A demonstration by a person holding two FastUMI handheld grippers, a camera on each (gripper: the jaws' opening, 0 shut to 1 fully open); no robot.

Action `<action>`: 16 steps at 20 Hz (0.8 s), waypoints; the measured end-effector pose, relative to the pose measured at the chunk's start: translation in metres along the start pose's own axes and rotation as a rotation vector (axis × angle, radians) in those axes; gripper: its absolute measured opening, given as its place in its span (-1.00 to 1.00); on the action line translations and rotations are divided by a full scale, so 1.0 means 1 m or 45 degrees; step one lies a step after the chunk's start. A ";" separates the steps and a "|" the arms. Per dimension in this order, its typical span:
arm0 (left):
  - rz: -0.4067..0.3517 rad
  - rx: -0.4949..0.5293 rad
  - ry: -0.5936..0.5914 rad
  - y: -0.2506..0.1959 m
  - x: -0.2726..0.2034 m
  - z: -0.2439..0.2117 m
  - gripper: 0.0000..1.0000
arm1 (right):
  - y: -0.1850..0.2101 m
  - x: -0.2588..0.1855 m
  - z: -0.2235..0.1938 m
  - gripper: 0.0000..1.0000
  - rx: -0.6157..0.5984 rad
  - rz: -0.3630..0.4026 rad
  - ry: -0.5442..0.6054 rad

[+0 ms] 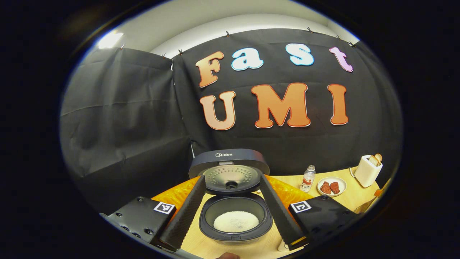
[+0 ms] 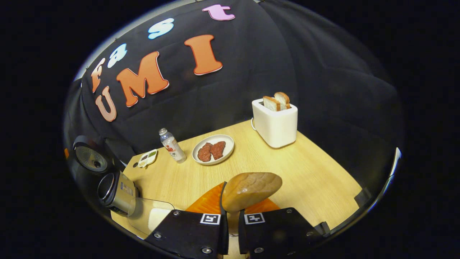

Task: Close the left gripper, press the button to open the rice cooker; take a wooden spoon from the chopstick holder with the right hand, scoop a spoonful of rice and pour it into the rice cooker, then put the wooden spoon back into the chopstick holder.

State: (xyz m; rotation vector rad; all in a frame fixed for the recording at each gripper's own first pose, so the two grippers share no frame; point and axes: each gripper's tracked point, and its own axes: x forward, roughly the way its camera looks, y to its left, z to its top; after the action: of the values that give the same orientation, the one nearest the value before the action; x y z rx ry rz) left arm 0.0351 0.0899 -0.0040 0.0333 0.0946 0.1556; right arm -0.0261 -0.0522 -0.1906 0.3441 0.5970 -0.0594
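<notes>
In the left gripper view, the left gripper (image 1: 233, 212) sits at the bottom centre with its two fingers (image 1: 185, 214) spread wide apart, nothing between them. Framed in that gap is the rice cooker (image 1: 235, 219), its lid (image 1: 229, 169) standing open and upright behind the pot, white rice (image 1: 236, 221) lying in the bottom. At centre right on the wooden table (image 1: 287, 180) are a small bottle (image 1: 308, 178), a plate (image 1: 332, 186) with two reddish pieces, and a white toaster (image 1: 368, 171).

In the right gripper view, the right gripper (image 2: 233, 216) at the bottom centre has its jaws drawn close together, clamped on the wooden spoon (image 2: 251, 190), whose bowl rises above them over an orange mat (image 2: 208, 203). The open rice cooker (image 2: 107, 183) lies at the lower left, the toaster (image 2: 276, 124) at upper centre.
</notes>
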 end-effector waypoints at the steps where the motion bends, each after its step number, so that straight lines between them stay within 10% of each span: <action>1: -0.006 -0.001 -0.002 0.002 0.002 0.000 0.93 | 0.005 -0.007 0.011 -0.79 -0.004 0.005 -0.024; 16: -0.022 0.014 0.045 0.050 0.017 -0.030 0.93 | 0.167 -0.030 -0.019 -0.79 -0.135 0.334 0.000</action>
State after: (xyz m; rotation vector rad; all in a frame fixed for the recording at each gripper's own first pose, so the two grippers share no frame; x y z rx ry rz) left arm 0.0412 0.1425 -0.0333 0.0409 0.1312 0.1382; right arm -0.0356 0.1103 -0.1380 0.3168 0.5488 0.2237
